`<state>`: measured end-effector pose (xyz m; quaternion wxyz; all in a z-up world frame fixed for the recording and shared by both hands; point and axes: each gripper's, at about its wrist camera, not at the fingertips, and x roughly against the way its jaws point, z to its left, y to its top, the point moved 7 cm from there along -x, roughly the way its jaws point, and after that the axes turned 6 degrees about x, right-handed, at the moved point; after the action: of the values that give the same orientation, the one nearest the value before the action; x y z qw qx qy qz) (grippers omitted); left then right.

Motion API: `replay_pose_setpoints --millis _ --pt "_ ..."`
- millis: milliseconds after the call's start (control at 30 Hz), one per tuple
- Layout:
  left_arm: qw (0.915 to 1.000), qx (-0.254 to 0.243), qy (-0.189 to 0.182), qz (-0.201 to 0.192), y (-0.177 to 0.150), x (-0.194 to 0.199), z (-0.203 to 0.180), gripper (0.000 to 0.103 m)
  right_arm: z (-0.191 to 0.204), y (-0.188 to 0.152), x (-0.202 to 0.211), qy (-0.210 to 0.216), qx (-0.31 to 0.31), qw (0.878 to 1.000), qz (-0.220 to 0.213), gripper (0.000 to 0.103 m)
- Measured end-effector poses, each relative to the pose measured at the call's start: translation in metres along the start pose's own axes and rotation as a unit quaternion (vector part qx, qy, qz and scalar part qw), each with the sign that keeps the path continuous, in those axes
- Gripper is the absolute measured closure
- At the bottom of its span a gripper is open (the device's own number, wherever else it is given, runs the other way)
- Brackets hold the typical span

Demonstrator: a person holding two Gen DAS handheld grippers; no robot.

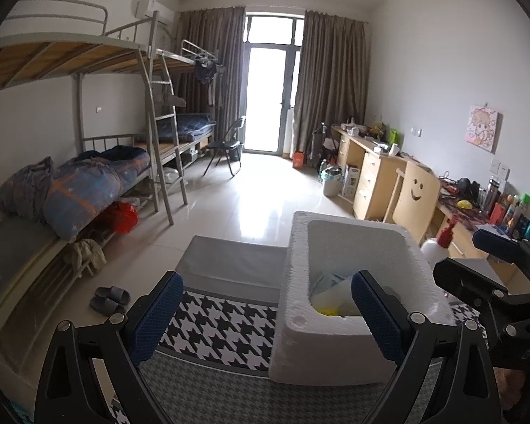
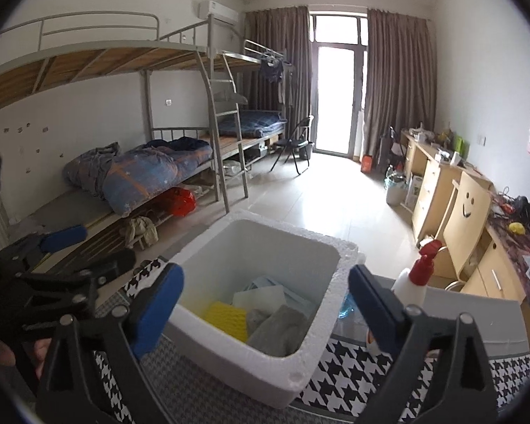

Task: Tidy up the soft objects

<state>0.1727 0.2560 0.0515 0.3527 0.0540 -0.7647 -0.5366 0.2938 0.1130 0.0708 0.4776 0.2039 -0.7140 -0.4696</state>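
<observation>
Two pairs of black tongs with blue pads, both spread apart, nothing between the pads. Left tongs [image 1: 266, 309] hover at the near left corner of the white rectangular foam box [image 2: 311, 364]; right tongs [image 2: 265, 305] hover over the box's near edge, pads clear of the rim.

Foam box sits on the black-and-white houndstooth cloth [image 2: 353, 371] covering the worktop, open top up, long axis running near to far, slightly skewed to the right in the right wrist view.

Inside the box, soft objects lie in a loose pile:
- yellow ribbed sponge [image 2: 228, 319], near left, lying flat
- grey crumpled cloth [image 2: 281, 328], near right, long axis running near-right to far-left
- white flat foam sheet [image 2: 259, 298], behind those
- light blue face mask [image 2: 265, 281], at the far side, partly covered

White spray bottle with red trigger head [image 2: 415, 275] stands upright just right of the box, nozzle pointing left.

Flat grey board [image 1: 233, 265] lies on the worktop, left of the box.

No readable writing or brand on the box or its contents.
</observation>
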Motion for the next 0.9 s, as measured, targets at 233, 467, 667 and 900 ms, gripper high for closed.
replay_pose_setpoints --millis 233,467,667,900 --pt "0.9998 -0.007 -0.016 -0.004 -0.006 0.019 -0.010 0.006 -0.002 -0.004 0.022 -0.002 -0.012 1.000 -0.009 0.007" --pt "0.9991 -0.023 -0.030 -0.021 -0.009 0.045 -0.024 0.004 -0.002 -0.008 0.046 -0.013 -0.003 1.000 -0.023 0.007" --pt "0.9978 -0.030 -0.044 -0.040 -0.013 0.068 -0.031 0.001 -0.003 -0.015 0.071 -0.025 -0.007 0.999 -0.044 0.007" --pt "0.9970 -0.042 -0.049 -0.043 -0.028 0.084 -0.039 0.001 0.005 -0.031 0.092 -0.039 -0.001 0.998 -0.055 0.005"
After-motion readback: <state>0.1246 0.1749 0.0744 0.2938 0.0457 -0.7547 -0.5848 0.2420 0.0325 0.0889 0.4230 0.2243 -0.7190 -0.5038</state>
